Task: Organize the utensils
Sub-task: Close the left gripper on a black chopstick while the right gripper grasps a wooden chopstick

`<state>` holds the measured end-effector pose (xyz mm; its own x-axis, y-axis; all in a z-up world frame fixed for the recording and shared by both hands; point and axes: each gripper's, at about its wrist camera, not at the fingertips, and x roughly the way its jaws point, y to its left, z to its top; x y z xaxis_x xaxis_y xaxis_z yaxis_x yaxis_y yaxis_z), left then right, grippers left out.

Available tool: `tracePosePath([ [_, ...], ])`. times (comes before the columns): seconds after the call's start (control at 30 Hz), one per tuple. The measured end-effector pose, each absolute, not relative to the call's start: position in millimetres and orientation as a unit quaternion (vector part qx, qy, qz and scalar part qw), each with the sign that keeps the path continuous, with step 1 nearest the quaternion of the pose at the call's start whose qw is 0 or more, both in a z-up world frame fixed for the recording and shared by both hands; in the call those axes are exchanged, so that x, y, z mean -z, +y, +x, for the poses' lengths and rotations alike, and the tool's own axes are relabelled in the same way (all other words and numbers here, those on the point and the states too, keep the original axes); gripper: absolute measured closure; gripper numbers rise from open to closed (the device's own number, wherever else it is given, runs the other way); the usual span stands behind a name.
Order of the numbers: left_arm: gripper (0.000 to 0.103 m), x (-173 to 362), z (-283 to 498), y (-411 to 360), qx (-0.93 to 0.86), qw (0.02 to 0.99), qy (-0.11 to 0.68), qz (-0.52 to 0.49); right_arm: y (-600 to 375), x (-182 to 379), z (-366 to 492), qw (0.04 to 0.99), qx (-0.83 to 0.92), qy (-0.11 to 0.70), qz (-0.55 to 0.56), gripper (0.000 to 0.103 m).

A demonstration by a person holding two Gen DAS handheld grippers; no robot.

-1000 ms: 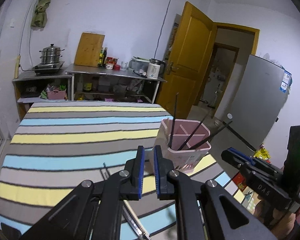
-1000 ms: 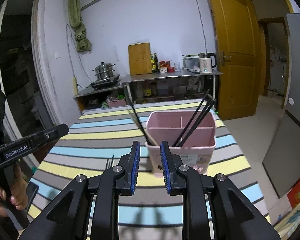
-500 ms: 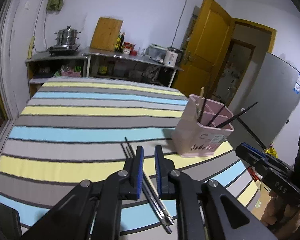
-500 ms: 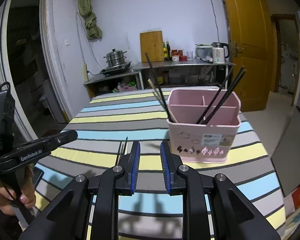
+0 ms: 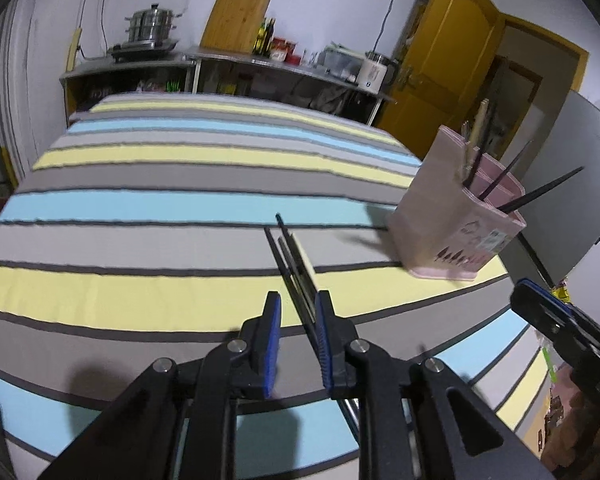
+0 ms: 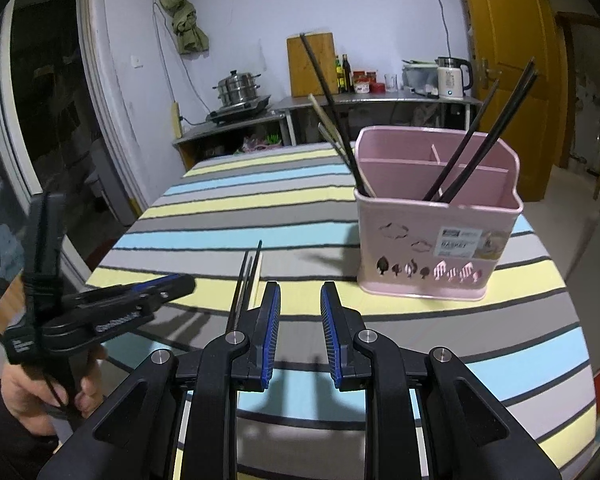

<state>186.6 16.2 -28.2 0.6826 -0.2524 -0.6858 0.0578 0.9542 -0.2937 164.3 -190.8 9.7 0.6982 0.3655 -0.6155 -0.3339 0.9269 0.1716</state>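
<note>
Left gripper is spreading open, dropping over loose chopsticks lying on the striped surface, long axis toward 12 o'clock; holder at 2; right gripper idling open.

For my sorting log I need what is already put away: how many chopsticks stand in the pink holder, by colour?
Black chopsticks: 4
Light-coloured chopsticks: 2
Total standing in the pink holder: 6
</note>
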Motion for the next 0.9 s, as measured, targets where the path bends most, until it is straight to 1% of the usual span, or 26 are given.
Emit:
tracePosePath([
  [0.33, 0.085, 63.0, 215.3, 5.9, 0.058, 0.896, 0.424, -0.120, -193.9, 10.2, 173.9, 0.913, -0.193, 0.360, 0.029, 0.081],
  [0.63, 0.084, 62.0, 221.6, -4.5, 0.027, 0.905, 0.414, -0.096, -197.9, 17.6, 178.8, 0.910, -0.190, 0.368, 0.037, 0.081],
  [0.67, 0.081, 61.9, 222.1, -6.2, 0.028, 0.905, 0.414, -0.095, -197.5, 17.5, 179.1, 0.909, -0.191, 0.368, 0.038, 0.081],
  [0.8, 0.080, 61.4, 222.9, -16.9, 0.019, 0.906, 0.418, -0.065, -194.6, 16.3, 176.9, 0.909, -0.192, 0.369, 0.038, 0.081],
  [0.9, 0.080, 60.9, 222.3, -15.8, 0.021, 0.906, 0.419, -0.061, -196.6, 15.5, 176.4, 0.909, -0.191, 0.369, 0.039, 0.081],
])
